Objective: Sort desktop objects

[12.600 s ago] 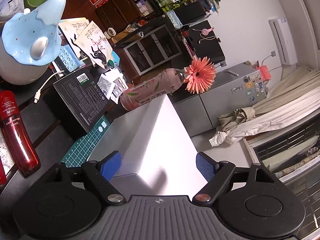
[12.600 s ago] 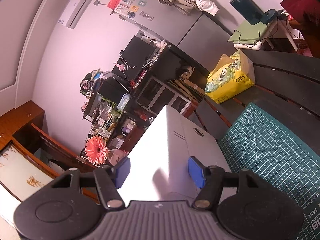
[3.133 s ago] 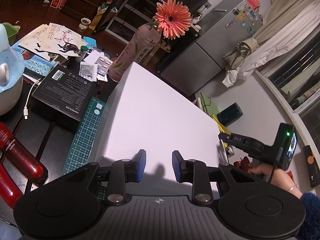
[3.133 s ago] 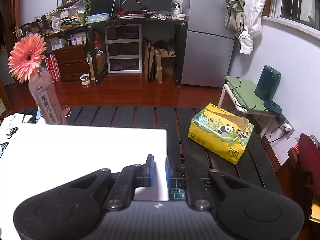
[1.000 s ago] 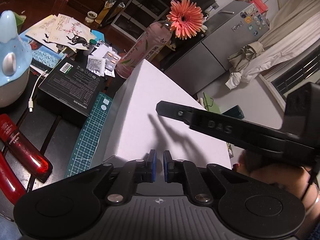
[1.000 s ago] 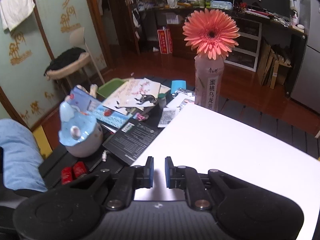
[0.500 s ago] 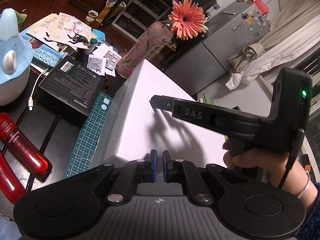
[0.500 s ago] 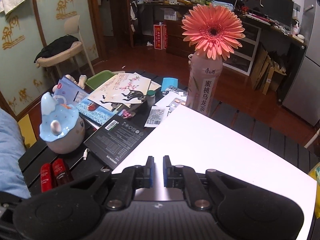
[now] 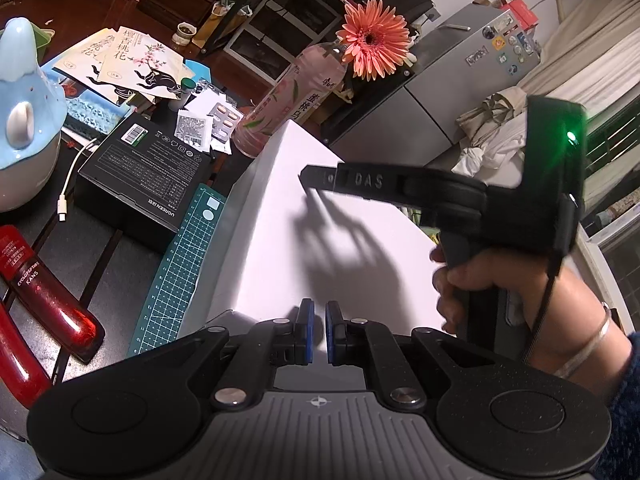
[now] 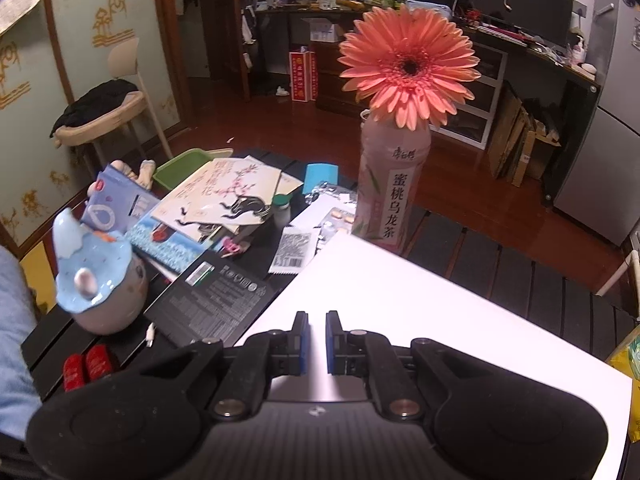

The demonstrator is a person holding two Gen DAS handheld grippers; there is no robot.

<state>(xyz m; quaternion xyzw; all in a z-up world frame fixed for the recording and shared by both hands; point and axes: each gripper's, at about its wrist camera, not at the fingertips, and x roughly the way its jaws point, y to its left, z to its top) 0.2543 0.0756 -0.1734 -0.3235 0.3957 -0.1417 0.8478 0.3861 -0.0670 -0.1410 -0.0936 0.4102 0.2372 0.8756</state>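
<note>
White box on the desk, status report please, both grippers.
Left gripper jaws shut, empty, over the white box. Right gripper jaws shut, empty, above the box top. Box sits on the green mat. Pink bottle with flower stands close behind it.

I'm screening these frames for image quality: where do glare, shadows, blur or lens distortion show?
Left wrist view: the white box top is nearly blown out, with the right gripper casting a hard shadow on it; the fridge bows at the edge. Right wrist view: sharp gerbera, slightly soft foreground, dark vignetted corners.
</note>
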